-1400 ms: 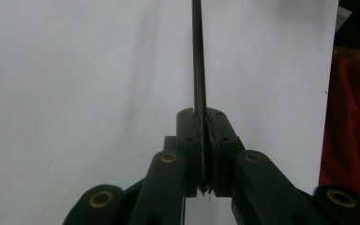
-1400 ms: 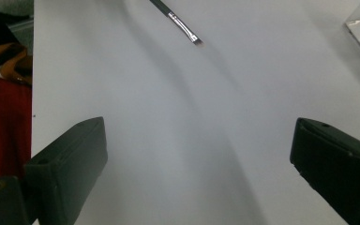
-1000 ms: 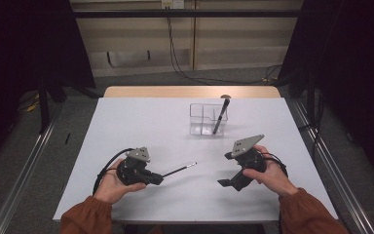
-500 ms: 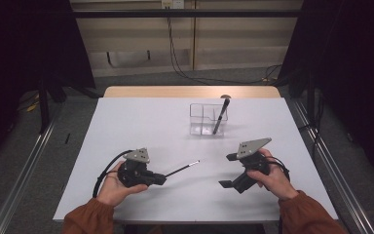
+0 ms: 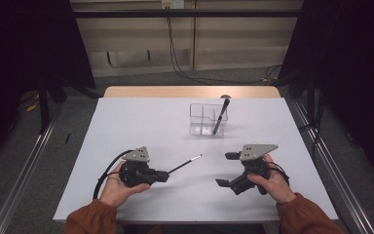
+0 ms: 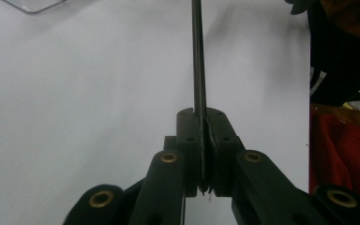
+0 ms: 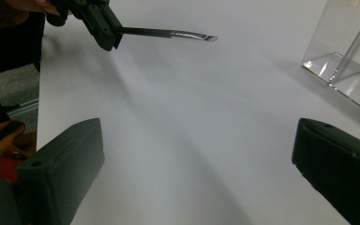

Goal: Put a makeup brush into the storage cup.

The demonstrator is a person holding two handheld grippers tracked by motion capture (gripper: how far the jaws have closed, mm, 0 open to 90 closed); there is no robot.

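Note:
My left gripper (image 5: 164,174) rests low over the white table (image 5: 126,122), shut on a thin black brush (image 5: 182,165) whose silver tip points toward the table's middle. In the left gripper view the jaws are closed on the brush handle (image 6: 198,70), which runs straight ahead of the left gripper (image 6: 203,140). My right gripper (image 5: 227,169) stands open at the front right with nothing between its pads (image 7: 65,164). From the right gripper view, the left gripper (image 7: 104,29) and brush (image 7: 178,33) show farther off.
A clear plastic holder (image 5: 202,119) stands at the back middle of the table, and a second black brush (image 5: 220,117) leans in its right compartment. The holder's wall (image 7: 347,51) shows ahead and to the right of my right gripper. Dark curtains flank the table.
The right hand has drifted slightly to the right and toward the near edge. The left gripper and its brush have kept still.

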